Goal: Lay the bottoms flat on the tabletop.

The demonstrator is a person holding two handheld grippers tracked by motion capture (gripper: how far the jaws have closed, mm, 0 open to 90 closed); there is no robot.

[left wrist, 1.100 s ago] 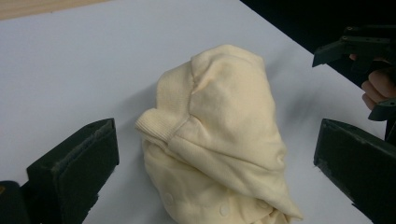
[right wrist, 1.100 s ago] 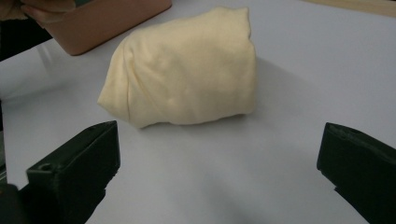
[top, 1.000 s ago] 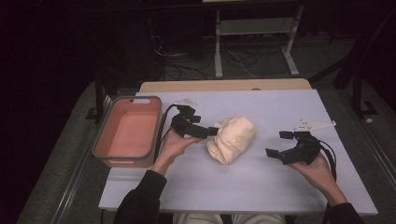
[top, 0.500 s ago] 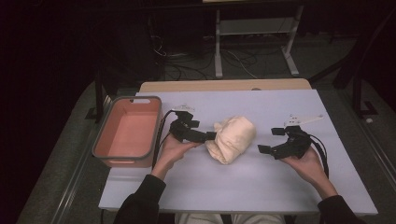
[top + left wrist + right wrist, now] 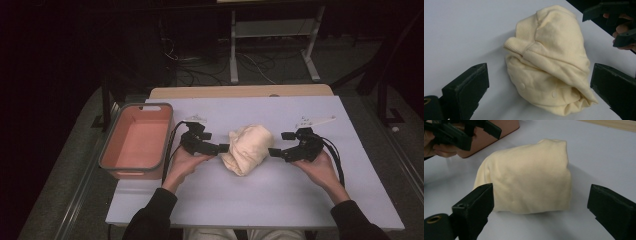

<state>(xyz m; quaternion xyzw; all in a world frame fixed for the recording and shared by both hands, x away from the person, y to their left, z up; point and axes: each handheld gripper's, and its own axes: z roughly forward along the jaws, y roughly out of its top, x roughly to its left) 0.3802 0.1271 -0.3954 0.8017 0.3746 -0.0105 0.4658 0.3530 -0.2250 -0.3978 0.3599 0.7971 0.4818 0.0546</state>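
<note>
I have the soft, light cream garment bundle (image 5: 248,148) lying mid-bench (image 5: 280,200) between my left tool (image 5: 223,148) and right tool (image 5: 274,152), both wide open and holding nothing, the right's jaws just narrowing slightly, and I'd pinch its limp, compressible folded edges.

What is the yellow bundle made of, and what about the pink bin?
The bundle looks like soft knit cotton: matte, folded, with a ribbed cuff and round snaps, probably a garment. The bin looks like smooth plastic with a grey rim, though rubbery material is possible.
</note>
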